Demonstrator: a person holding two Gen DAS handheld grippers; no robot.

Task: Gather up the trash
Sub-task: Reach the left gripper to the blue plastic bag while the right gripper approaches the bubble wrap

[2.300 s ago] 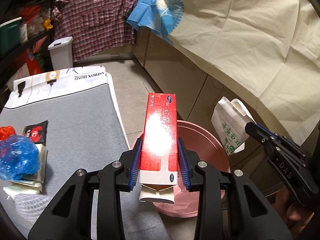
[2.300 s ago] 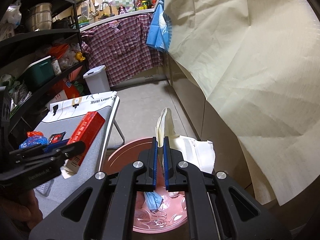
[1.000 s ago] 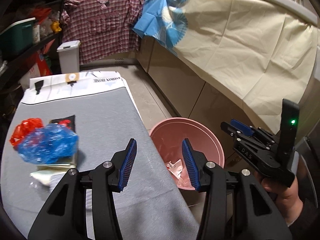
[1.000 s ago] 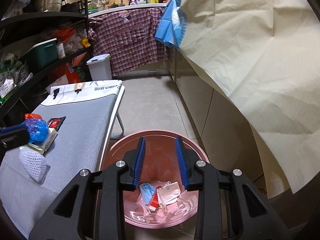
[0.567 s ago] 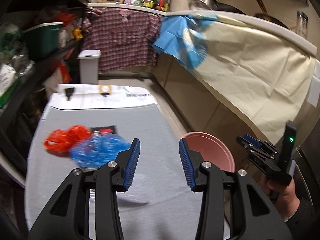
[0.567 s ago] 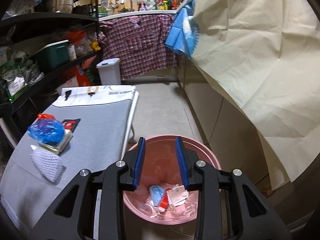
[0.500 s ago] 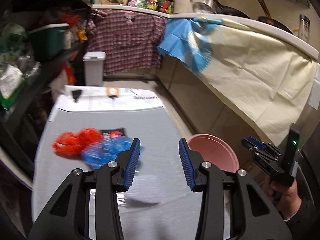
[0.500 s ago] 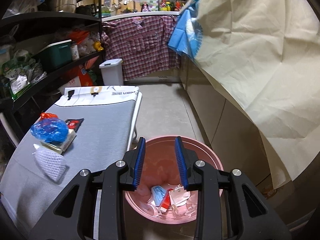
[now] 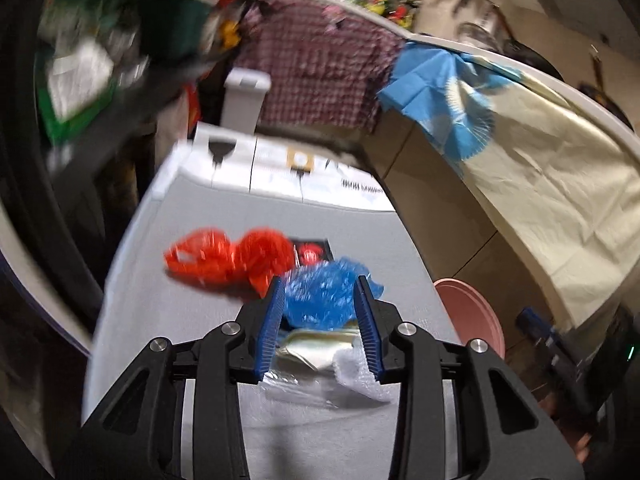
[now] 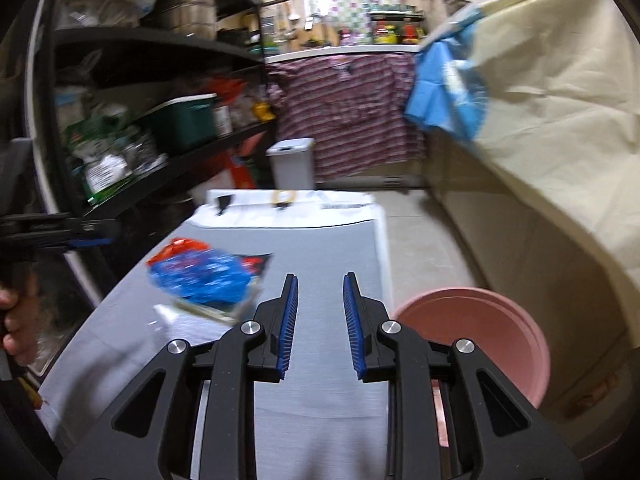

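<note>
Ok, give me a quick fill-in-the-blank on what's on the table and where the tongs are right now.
1. The left tongs are closing around the crumpled ____ bag.
2. Just behind that bag lies a crumpled ____ bag.
3. Nothing sits between the fingers of the ____ tongs, which are over the grey table.
4. The pink tub stands on the ____, beside the table.

Missing words: blue; red; right; floor

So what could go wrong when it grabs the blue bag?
The left tool is closing around the crumpled blue bag, which sits on a pile of wrappers. It might pinch only a loose fold and slip off. Lifting could drag the wrappers or the red bag beside it off the gray table, missing the pink bin.
</note>
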